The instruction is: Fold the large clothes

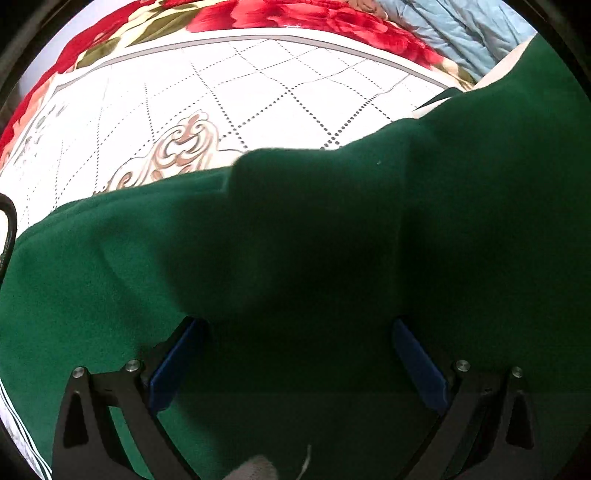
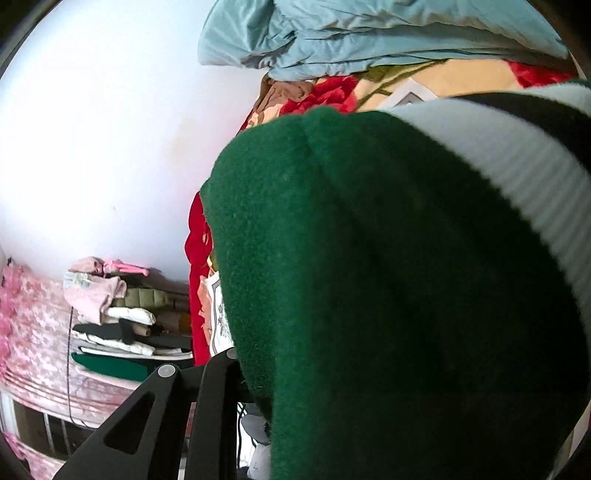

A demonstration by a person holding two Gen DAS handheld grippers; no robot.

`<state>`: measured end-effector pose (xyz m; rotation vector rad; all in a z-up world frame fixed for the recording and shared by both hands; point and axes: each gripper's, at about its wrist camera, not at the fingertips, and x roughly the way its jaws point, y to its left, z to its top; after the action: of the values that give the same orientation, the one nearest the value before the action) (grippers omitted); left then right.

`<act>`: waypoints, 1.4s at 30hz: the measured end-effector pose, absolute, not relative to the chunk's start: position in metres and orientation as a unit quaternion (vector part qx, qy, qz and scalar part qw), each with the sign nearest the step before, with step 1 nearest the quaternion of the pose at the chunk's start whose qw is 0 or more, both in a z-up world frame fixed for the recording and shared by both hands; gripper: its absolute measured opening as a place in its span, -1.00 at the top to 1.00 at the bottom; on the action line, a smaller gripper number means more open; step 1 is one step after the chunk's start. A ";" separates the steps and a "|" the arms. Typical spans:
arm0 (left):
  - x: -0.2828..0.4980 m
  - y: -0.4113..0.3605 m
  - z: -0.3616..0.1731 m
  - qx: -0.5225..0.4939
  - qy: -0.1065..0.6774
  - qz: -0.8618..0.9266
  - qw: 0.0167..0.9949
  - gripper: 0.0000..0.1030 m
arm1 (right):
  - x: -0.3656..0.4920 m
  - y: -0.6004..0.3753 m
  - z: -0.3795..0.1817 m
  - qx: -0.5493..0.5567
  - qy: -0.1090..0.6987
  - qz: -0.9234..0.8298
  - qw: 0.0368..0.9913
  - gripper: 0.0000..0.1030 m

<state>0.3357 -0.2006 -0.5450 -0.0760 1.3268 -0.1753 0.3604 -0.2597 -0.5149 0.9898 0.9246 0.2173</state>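
1. Across the bed (image 1: 221,92), a white quilted cover with dotted diamond stitching and a beige scroll motif, lies the large green garment (image 1: 295,240) I am folding; it fills the lower half of my left wrist view.
2. Its cloth is deep forest green, thick and fuzzy like fleece, with soft rounded folds and a raised hump near the middle.
3. My left hand-held gripper (image 1: 295,354) has its jaws spread wide, the blue pads (image 1: 173,365) well apart, with green fabric lying between and under them; they are not closed on it.
4. At the lower left edge of that view a white strip with thin green lines shows at the garment's border.
5. Beyond the white cover is a red floral blanket (image 1: 295,16), and past it some pale blue bedding (image 1: 461,33).
6. From my right wrist view, the same green garment bulges close to the lens, covering the right side and hiding most of my right hand-held gripper (image 2: 236,391); I cannot tell whether its jaws are wide or closed.
7. A ribbed white band (image 2: 517,166) with a dark stripe runs along the garment's upper right edge.
8. To the left, against a pale wall (image 2: 92,129), a stack of folded clothes (image 2: 118,321) sits on a pink patterned surface.
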 end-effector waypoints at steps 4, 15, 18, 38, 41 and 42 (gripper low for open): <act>0.308 -0.158 -0.526 -0.069 0.614 -0.041 0.785 -1.00 | 0.347 -0.305 -0.536 0.431 0.437 0.043 0.788 0.59; 0.116 0.029 -0.516 -0.348 0.601 0.182 0.696 -1.00 | 0.319 -0.346 -0.695 0.535 0.504 -0.089 0.673 0.58; 0.095 0.044 -0.531 -0.396 0.592 0.183 0.678 -1.00 | 0.319 -0.339 -0.707 0.553 0.509 -0.070 0.656 0.58; 0.083 0.106 -0.553 -0.544 0.412 0.197 0.704 -1.00 | 0.306 -0.297 -0.666 0.376 0.668 0.018 0.642 -0.34; 0.096 0.116 -0.549 -0.551 0.383 0.222 0.707 -0.68 | 0.308 -0.294 -0.628 0.357 0.664 0.035 0.657 -0.35; 0.099 0.127 -0.548 -0.546 0.375 0.235 0.711 -0.16 | 0.311 -0.287 -0.622 0.351 0.662 0.042 0.661 -0.35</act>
<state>0.0990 0.1271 -0.5476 -1.2122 0.8310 0.5220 0.3112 -0.2866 -0.6218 0.7937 1.4972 0.0943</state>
